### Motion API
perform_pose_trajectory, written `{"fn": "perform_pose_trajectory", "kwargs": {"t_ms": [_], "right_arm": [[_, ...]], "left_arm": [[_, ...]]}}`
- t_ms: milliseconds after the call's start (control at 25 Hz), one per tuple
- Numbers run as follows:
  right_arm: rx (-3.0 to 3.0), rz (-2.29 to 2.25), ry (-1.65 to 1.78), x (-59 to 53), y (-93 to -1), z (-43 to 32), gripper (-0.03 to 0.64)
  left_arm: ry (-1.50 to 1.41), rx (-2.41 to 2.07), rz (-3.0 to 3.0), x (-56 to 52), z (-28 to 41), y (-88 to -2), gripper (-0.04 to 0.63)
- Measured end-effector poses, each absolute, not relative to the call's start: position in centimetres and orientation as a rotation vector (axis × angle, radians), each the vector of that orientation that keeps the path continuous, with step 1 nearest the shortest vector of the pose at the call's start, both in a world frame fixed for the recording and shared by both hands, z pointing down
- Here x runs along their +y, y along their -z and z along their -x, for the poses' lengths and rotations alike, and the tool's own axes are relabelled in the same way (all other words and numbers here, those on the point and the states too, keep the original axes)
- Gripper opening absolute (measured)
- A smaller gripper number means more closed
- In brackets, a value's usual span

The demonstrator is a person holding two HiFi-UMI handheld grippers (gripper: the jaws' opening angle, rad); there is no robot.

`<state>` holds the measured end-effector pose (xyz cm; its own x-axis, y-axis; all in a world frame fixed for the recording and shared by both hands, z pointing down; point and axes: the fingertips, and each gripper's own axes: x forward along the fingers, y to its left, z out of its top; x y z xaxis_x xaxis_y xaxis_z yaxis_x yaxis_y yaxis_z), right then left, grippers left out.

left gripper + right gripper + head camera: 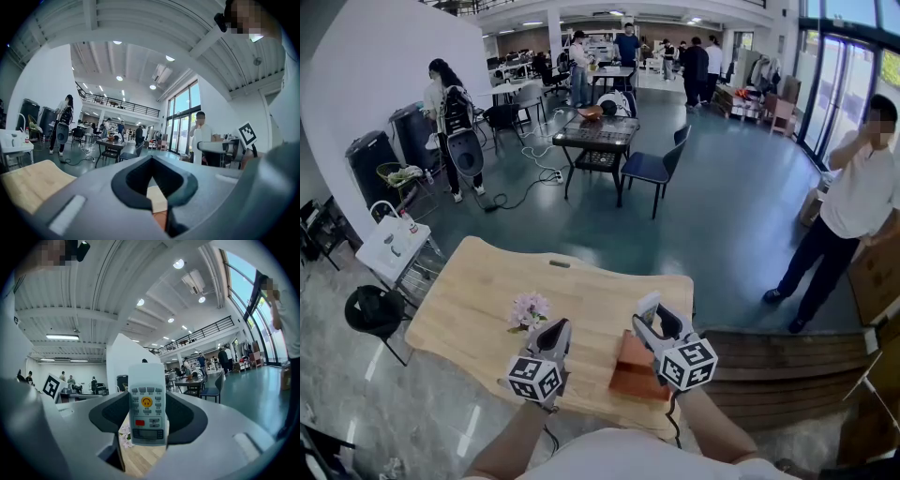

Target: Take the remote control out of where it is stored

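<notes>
At the wooden table's [487,300] near edge sits the brown box [633,370]. The left gripper [551,339] is closed and empty. The right gripper [658,323], jaws wide, clamps the remote control [146,404] upright above the box. Any loosening of that squeeze could drop it.

Daylight from tall windows [851,84] and round ceiling lamps [178,263] fills the hall; fisheye lenses bend the edges, dark corners ring both gripper views; the remote control [147,404] is sharp.
</notes>
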<state>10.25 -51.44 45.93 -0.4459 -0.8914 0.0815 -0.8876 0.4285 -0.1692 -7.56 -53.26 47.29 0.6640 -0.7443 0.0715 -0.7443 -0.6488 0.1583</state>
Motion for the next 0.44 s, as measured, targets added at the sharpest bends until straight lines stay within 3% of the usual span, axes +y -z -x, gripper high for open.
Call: {"fn": "perform_pose_trajectory", "kwargs": {"t_ms": [440], "right_arm": [[2.645, 1.653, 0.324, -52.2, -47.1, -9.7, 0.271]], "left_arm": [[0.004, -1.22, -2.696, -54.0, 8.1, -48.0, 0.0]]}}
